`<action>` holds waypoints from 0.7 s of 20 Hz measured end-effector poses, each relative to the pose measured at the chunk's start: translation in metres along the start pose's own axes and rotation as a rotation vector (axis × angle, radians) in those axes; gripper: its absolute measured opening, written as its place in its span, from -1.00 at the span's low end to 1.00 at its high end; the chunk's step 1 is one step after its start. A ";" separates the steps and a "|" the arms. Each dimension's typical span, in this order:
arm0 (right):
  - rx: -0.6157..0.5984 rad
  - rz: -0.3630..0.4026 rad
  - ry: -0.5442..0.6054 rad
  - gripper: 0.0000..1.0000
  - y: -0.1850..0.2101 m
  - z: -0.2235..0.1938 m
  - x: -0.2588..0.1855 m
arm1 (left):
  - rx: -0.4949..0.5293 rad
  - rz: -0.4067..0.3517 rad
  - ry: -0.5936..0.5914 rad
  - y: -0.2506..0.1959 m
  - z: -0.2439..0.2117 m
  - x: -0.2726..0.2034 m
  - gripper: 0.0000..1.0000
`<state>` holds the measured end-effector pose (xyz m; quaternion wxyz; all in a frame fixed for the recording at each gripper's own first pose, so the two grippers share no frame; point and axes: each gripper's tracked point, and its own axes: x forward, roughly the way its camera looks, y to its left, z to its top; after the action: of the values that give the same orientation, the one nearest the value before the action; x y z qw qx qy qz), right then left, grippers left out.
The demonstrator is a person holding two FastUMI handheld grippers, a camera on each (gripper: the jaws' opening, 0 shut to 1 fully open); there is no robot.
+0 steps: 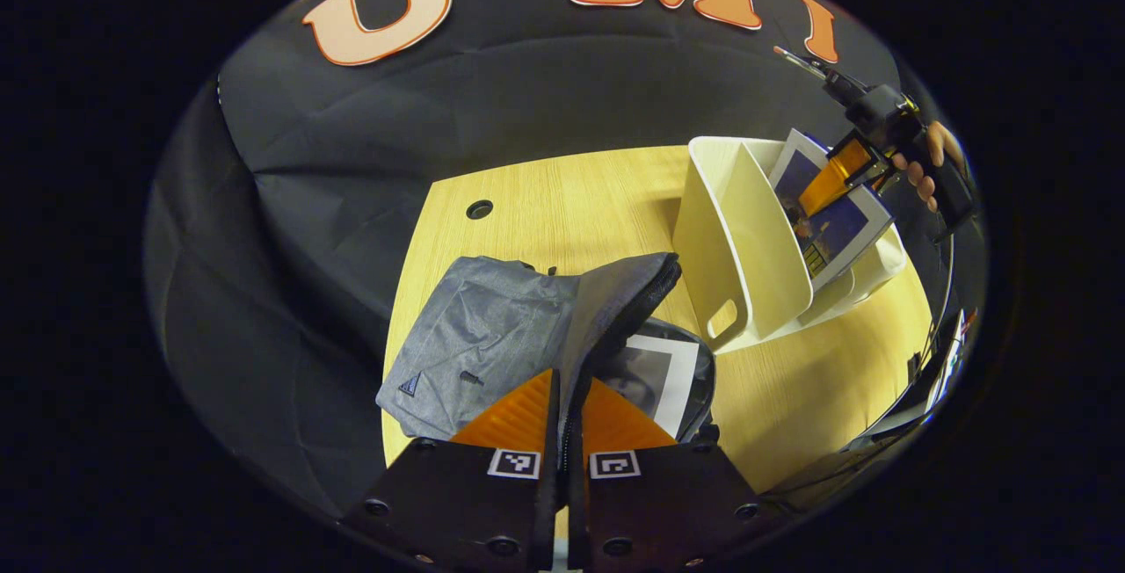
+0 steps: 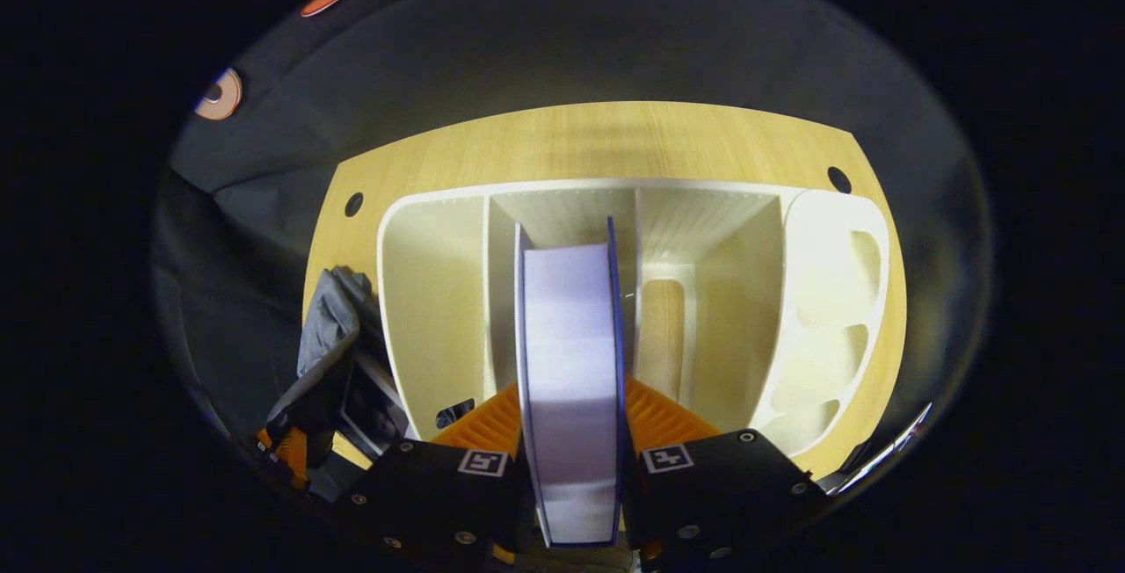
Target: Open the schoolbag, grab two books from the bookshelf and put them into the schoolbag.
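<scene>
A grey schoolbag (image 1: 479, 336) lies on the wooden table (image 1: 562, 204). My left gripper (image 1: 567, 397) is shut on the bag's raised flap edge and holds the bag open. One book (image 1: 655, 375) with a black-and-white cover lies inside it. To the right stands the white bookshelf (image 1: 747, 239). A blue-covered book (image 1: 835, 221) leans in it, with my right gripper (image 1: 844, 169) clamped on its top. In the right gripper view, my right gripper (image 2: 571, 397) is shut on this book (image 2: 571, 362), which stands page edge up in a middle compartment of the bookshelf (image 2: 431, 292). The schoolbag (image 2: 330, 327) sits at lower left.
A hand (image 1: 927, 164) holds the right gripper above the shelf. Round cable holes (image 1: 479, 208) (image 2: 838, 179) mark the table's far side. The shelf's other compartments (image 2: 729, 292) hold nothing. Cables and gear (image 1: 932, 371) sit past the table's right edge.
</scene>
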<state>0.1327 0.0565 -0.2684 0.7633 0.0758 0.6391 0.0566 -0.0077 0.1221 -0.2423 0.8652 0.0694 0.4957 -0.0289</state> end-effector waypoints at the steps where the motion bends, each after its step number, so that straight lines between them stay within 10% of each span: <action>1: 0.014 0.002 0.001 -0.19 -0.002 -0.002 -0.004 | -0.003 0.001 -0.004 0.001 -0.001 0.000 -0.87; 14: 0.202 0.080 -0.173 -0.20 -0.006 -0.017 -0.100 | 0.096 -0.075 -0.045 0.008 -0.008 -0.003 -0.87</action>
<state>0.0987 0.0331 -0.1759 0.8013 0.1825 0.5696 0.0156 -0.0148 0.1308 -0.2431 0.8701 0.0916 0.4764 -0.0869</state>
